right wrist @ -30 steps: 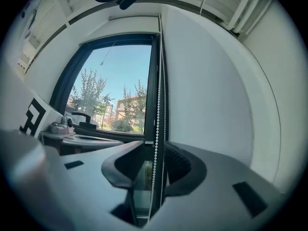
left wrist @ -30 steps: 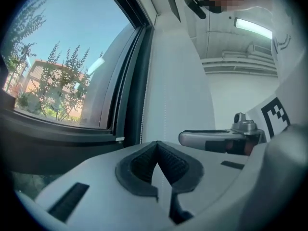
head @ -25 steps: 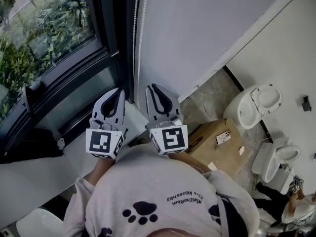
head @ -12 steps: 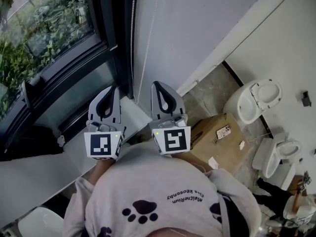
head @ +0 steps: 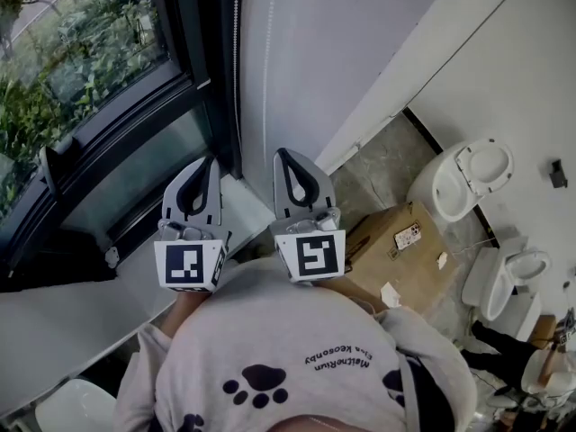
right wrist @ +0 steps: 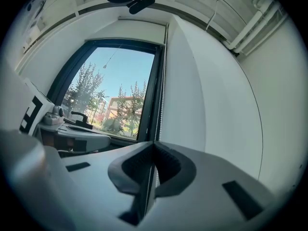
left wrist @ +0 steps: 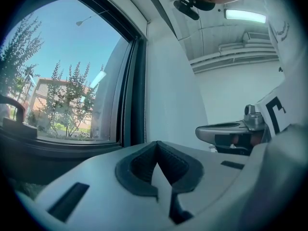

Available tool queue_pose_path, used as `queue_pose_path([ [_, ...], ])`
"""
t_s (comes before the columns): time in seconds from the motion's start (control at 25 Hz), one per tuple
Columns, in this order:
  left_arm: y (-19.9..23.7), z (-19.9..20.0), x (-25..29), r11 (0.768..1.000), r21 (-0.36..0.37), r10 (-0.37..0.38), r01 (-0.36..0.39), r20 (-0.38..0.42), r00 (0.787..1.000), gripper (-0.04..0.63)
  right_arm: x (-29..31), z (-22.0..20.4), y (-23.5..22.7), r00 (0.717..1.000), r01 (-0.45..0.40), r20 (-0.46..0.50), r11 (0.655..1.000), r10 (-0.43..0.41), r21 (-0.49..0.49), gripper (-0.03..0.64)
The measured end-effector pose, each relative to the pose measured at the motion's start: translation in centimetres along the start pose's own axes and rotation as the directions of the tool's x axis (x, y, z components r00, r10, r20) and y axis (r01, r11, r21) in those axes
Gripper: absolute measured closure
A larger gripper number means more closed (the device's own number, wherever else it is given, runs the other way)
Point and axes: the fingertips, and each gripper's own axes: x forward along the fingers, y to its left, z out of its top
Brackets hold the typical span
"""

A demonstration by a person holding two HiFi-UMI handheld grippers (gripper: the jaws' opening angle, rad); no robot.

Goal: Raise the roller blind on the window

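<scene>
window [head: 81, 70]: far left; glass bare, trees outside; a dark frame runs down its right edge
blind [right wrist: 140, 31]: seems to be the white band across the very top of the window, seen from the right gripper view; nothing hangs over the glass lower down, so I'd judge it already high; how much is left to roll up I cannot tell
left gripper [head: 209, 162]: fingers together, aimed at the dark frame; nothing shows between them; it looks just as it did a second ago
bead chain [head: 238, 61]: hangs where the frame meets the white wall; a second strand shows faintly against the wall, slanting down to the next gripper along
right gripper [head: 282, 154]: here's the change; a second ago its fingers stood apart, now they've snapped together; in its own view the beaded strand runs straight in between them; clamped on the bead chain
meaning: the grip looks made, so the hauling can start; likely a steady pull down along the wall, the left gripper free to take the next hold
risk: a thin chain may slip through the pads; pulling the wrong strand would lower the blind instead
box [head: 396, 250]: on the floor to the right, well apart; no part in this
</scene>
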Motion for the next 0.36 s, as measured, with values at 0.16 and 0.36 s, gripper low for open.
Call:
queue_pose_path([
  [0.16, -0.23, -0.04, -0.38, 1.000, -0.005, -0.001, 0.001, -0.005, 1.000, 0.589, -0.29, 0.00, 0.25, 1.000, 0.001, -0.001, 1.000, -0.001, 0.004, 0.607],
  [0.36, -0.57, -0.29, -0.89, 1.000, -0.005, -0.010, 0.010, 0.004, 1.000, 0.588, -0.70, -0.03, 0.76, 1.000, -0.004, -0.003, 1.000, 0.004, 0.002, 0.607],
])
